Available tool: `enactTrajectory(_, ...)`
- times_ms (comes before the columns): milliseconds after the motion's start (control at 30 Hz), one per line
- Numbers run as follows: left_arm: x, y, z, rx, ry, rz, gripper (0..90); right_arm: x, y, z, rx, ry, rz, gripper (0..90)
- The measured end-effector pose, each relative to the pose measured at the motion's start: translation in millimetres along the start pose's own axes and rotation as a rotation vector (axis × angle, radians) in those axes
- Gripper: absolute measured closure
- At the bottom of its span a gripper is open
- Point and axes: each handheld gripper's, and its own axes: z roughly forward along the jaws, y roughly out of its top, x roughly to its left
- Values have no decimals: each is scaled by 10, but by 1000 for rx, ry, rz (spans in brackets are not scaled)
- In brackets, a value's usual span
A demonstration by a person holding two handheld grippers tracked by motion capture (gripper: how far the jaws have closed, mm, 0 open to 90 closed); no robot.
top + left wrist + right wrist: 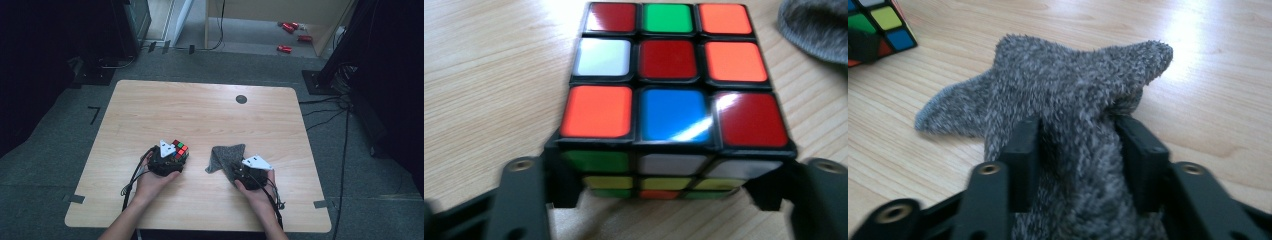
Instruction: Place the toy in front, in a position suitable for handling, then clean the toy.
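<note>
A scrambled puzzle cube rests on the wooden table, its top face showing red, green, orange, white and blue tiles. My left gripper is shut on the cube, one jaw pressed against each side of its near face. A fuzzy grey cloth lies to the right of the cube, bunched up. My right gripper is shut on the near part of the cloth, which bulges between the two jaws. A corner of the cube appears at the upper left of the right gripper view.
A small dark round mark sits near the table's far edge. Beyond the table are a carpeted floor, dark stands and cables, and several red objects on the floor. Bare tabletop surrounds the cube and cloth.
</note>
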Motion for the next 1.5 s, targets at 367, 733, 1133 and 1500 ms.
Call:
enactTrajectory(367, -33, 0, -125, -74, -62, 23, 350, -85, 17, -103, -48, 44, 55, 771)
enactTrajectory(733, -135, 115, -323, -113, -129, 57, 349, -55, 146, -307, -111, 71, 63, 769)
enactTrajectory(1133, -272, 299, -412, -120, -166, 134, 349, -1, 394, -529, -152, 95, 48, 766)
enactTrajectory(1500, -366, 412, -412, -127, -201, 177, 350, 90, 700, -595, -178, 157, 18, 767)
